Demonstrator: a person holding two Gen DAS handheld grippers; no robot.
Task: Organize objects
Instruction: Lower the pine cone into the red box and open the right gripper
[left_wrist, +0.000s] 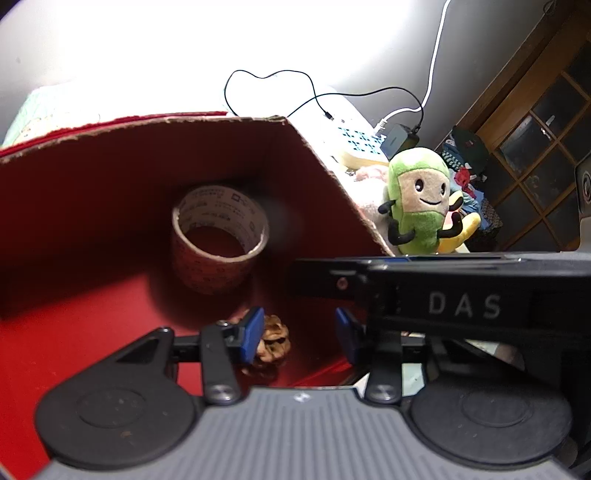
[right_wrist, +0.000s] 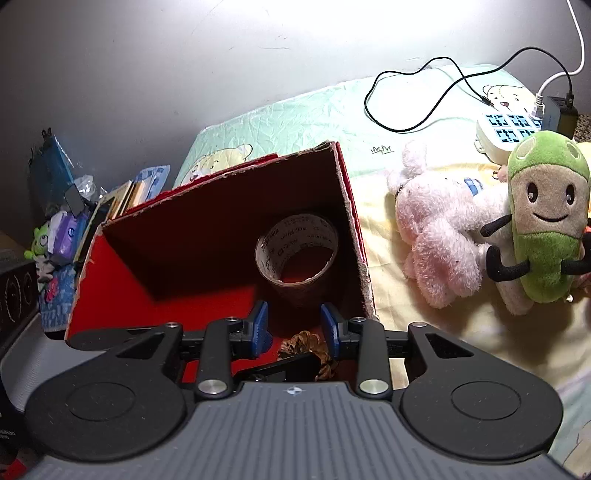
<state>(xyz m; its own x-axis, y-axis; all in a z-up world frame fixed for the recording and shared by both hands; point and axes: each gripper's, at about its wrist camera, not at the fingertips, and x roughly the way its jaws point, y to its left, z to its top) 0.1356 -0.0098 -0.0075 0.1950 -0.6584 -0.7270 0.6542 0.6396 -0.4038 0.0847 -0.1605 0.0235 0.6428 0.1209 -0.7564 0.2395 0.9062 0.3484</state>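
left claw (left_wrist: 295, 338): released, jaws apart, empty, inside the red box (left_wrist: 92, 206).
right claw (right_wrist: 293, 328): released, empty, above the box's near edge.
pine cone (left_wrist: 273, 341): on the box floor, just beside the left claw's left pad, nearer the left claw.
look: brown, scaly, roundish, no clear long axis.
tape roll (left_wrist: 218, 236): upright, further back in the box.

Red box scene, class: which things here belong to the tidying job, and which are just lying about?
Part of the job:
red box
tape roll inside it
pine cone inside it
left gripper, open
right gripper, open

Lying about:
green plush toy
pink plush toy
black cable
charger
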